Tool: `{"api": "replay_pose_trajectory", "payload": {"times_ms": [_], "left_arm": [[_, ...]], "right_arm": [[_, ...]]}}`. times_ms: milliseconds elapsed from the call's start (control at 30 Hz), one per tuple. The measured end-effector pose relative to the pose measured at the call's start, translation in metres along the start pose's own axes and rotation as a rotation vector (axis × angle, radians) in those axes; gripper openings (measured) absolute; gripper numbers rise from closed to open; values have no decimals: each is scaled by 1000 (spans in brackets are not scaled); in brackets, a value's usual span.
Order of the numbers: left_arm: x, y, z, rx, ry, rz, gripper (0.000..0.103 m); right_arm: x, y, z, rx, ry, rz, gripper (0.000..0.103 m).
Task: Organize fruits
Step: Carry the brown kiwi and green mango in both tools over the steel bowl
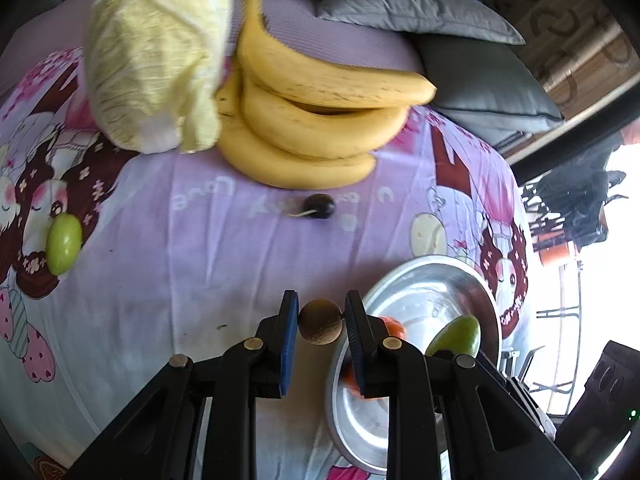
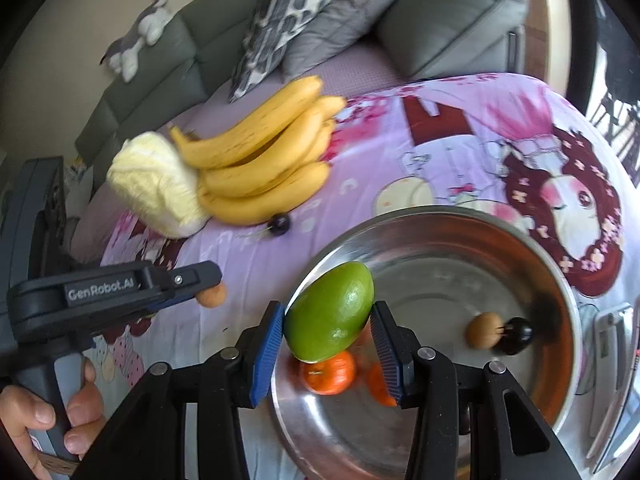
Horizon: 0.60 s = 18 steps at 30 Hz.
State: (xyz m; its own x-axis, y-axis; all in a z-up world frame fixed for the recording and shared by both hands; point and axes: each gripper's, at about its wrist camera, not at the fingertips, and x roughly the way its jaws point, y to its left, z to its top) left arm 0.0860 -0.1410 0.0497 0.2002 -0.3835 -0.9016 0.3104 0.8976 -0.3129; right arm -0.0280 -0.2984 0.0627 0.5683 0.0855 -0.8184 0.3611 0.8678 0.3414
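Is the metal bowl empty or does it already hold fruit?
Not empty. The metal bowl holds two oranges, a small brown fruit and a dark cherry in the right wrist view.

Green mango [image 2: 330,312] hides part of two oranges [image 2: 329,373].

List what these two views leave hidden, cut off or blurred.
- Left wrist view: the oranges in the bowl are mostly hidden behind the left gripper, which holds a brown fruit.
- Left wrist view: the cabbage is blurred and hides the bananas' stem end.
- Right wrist view: a dark smear on the bowl wall is too blurred to identify.
- Right wrist view: the right gripper and its mango cover part of the oranges.
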Motion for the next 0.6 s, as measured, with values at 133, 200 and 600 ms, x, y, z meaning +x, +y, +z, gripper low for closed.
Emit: {"api": "replay_pose_trajectory", "payload": {"times_ms": [133,200,600], "left_arm": [[2,-19,2,37,10,5,25],[5,-29,2,58,15,6,25],[32,-86,5,141,124,-22,25]], "right_arm": [[-8,-22,3,51,-23,-35,48],[-11,-32,4,71,-30,-44,48],[-17,-67,5,121,-25,-142,48]]}}
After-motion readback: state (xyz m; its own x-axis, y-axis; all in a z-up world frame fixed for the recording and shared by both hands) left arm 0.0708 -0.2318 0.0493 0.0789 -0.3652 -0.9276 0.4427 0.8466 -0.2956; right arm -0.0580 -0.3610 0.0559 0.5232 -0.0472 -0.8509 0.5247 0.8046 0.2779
